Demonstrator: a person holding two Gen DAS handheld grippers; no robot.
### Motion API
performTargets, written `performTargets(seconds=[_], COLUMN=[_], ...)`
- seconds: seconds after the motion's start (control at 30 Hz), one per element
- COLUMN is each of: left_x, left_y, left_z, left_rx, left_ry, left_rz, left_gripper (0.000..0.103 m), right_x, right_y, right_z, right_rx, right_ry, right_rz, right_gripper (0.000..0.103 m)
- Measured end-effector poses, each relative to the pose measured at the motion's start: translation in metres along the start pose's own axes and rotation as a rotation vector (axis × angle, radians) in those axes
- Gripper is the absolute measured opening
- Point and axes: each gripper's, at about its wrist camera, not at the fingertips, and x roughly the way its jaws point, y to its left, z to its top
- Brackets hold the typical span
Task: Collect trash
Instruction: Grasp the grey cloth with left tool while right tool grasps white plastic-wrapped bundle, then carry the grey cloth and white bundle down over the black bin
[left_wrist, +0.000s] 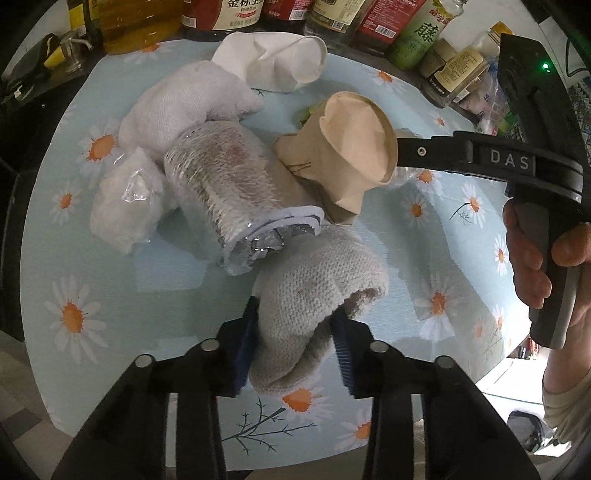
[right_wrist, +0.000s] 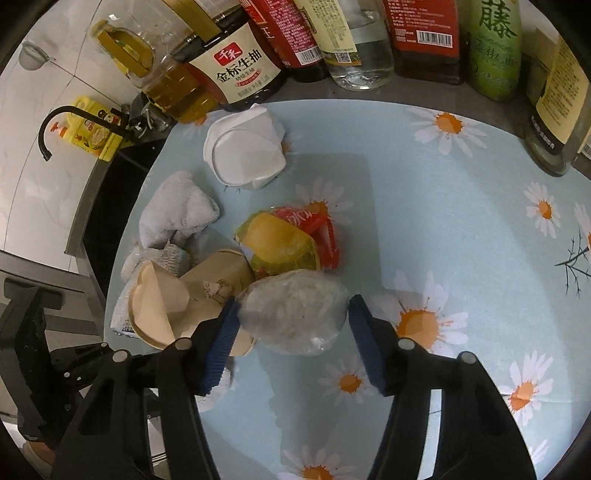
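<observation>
Table (right_wrist: 461, 206): daisy-print cloth, sauce bottles (right_wrist: 236, 70) lined beyond both claws. Left claw (left_wrist: 295, 343) clenched on grey knit rag (left_wrist: 317, 291); right claw (right_wrist: 291, 328) grasping plastic-wrapped wad (right_wrist: 295, 310).

Rough grey knitted cloth (left_wrist: 317, 280), glossy silver foil-lined roll (left_wrist: 229, 184), matt crumpled brown paper cup (left_wrist: 347, 147), crinkly clear plastic bag (right_wrist: 295, 310)

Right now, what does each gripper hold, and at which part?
The left gripper pinches the grey knitted cloth at its near folded end. The right gripper clamps the clear plastic wad across its two sides.
</observation>
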Motion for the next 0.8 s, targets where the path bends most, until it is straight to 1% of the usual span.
performTargets(seconds=[0.2,0.3,0.53,0.8], left_x=[-0.003,-0.008,-0.022,-0.034], left_y=[-0.001,0.0,0.003,0.003], left_z=[-0.002,-0.003,-0.01,-0.025], left_rx=[0.004,0.007,0.017,0.071], left_ry=[-0.001,-0.01,-0.037,-0.06], left_rz=[0.008,0.012,-0.01,-0.037], left_gripper=[0.025,0.023,0.022,0.022], right_x=[-0.002,-0.004,-0.021,-0.041], right_y=[-0.001,-0.003,-0.003,0.01], right_z=[-0.003,-0.007,-0.021,-0.048], right_rx=[0.005,0.018,0.055,0.096], right_ry=[-0.009,-0.016,-0.061,-0.106], right_rz=[0.007,0.008,-0.005,-0.03], right_gripper=[0.057,0.057,0.056,0.056])
